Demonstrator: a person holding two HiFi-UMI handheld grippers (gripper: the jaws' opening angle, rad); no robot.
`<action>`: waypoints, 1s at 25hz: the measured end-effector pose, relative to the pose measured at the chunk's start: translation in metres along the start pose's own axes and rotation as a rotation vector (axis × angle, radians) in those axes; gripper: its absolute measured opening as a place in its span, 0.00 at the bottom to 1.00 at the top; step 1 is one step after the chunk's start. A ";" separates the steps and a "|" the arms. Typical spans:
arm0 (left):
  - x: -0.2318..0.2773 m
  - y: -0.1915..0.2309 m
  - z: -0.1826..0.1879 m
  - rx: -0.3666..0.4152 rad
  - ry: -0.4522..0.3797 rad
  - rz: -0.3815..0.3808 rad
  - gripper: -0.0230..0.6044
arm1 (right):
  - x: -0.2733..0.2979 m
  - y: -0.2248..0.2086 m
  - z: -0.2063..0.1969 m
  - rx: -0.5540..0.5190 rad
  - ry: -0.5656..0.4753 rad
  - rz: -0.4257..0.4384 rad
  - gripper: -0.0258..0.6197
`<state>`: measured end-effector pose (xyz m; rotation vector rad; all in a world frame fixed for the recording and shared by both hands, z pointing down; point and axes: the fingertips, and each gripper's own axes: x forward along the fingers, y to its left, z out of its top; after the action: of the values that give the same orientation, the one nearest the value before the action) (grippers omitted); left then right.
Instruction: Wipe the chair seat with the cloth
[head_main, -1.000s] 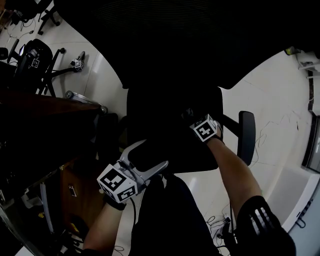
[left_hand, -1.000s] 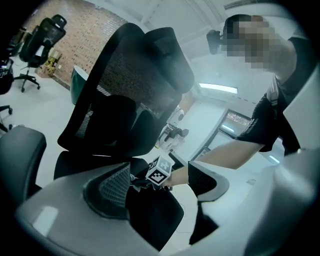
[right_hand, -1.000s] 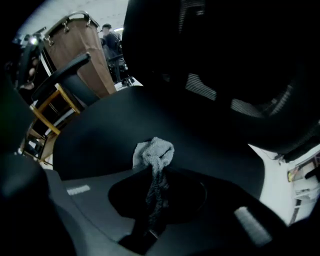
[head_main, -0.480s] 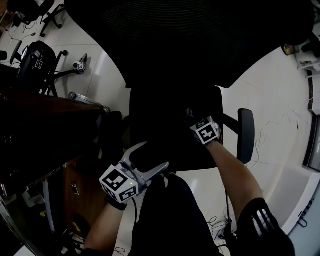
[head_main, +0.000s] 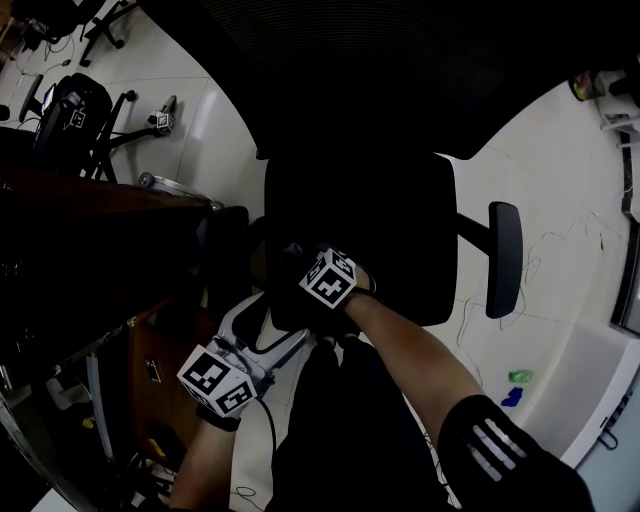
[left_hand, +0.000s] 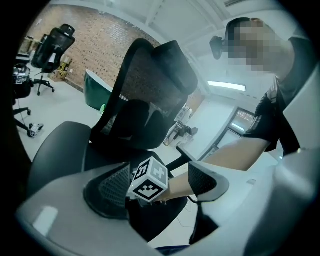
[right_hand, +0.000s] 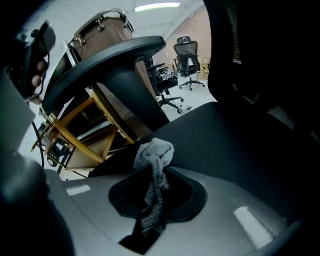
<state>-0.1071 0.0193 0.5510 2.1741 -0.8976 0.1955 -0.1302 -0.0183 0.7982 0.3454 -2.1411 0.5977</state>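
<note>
Right gripper view first: keep the right gripper (right_hand: 154, 175) clamped on the grey cloth (right_hand: 156, 150) bunched near the front edge of the chair seat (right_hand: 235, 140), press flat, sweep evenly, holding the wide-open, empty left gripper (head_main: 268, 330) clear.

chair back (head_main: 400, 80): cut off at top | cloth (right_hand: 155, 150): unseen in head view
</note>
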 end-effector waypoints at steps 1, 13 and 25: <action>0.000 -0.001 -0.002 -0.001 0.002 -0.004 0.66 | 0.000 -0.002 -0.006 -0.003 0.007 -0.005 0.12; 0.043 -0.061 -0.021 0.004 0.062 -0.162 0.66 | -0.117 -0.105 -0.160 0.124 0.168 -0.238 0.12; 0.042 -0.067 -0.021 0.029 0.080 -0.194 0.66 | -0.161 -0.126 -0.179 0.308 0.154 -0.340 0.12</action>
<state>-0.0292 0.0423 0.5423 2.2481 -0.6386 0.1993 0.1410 -0.0249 0.7967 0.7880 -1.7888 0.7282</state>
